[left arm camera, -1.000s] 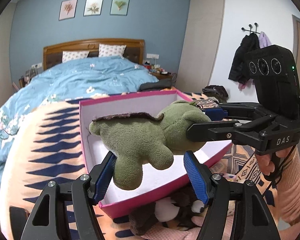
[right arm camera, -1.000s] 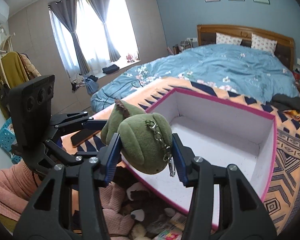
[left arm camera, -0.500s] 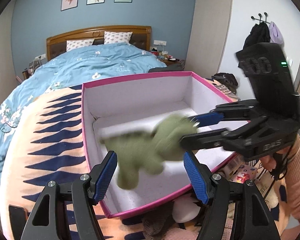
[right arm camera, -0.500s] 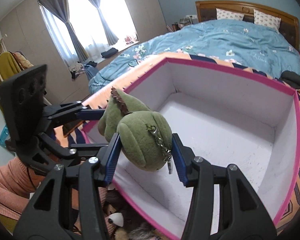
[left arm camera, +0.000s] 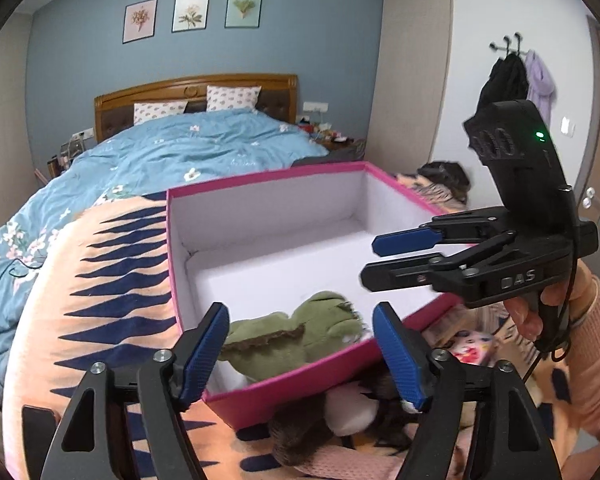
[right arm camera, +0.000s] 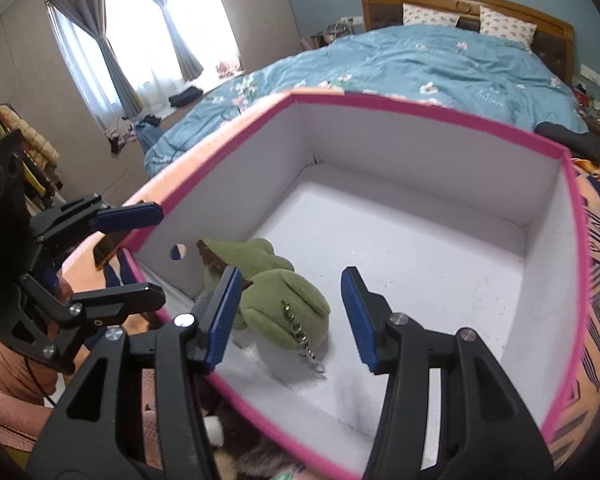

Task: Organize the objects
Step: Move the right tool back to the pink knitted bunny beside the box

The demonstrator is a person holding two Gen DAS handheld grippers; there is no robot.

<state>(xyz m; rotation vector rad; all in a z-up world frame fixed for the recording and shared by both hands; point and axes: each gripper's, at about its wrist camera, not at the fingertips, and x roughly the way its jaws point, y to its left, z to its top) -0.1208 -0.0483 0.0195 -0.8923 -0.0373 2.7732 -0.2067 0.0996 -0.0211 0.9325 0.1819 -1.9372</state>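
A green plush dinosaur toy with a brown ridge along its back and a small metal keychain on its head lies on its side on the white floor of an open pink-rimmed cardboard box, tucked into the near corner against the wall. The box, white inside and otherwise holding nothing visible, sits on an orange-and-navy patterned blanket at the foot of a bed.

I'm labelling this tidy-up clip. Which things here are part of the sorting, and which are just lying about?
Part of the job:
- green plush, lying in the box
- pink box
- more plush toys in front of the box

Lying about:
- bed
- hanging coats
- wall pictures
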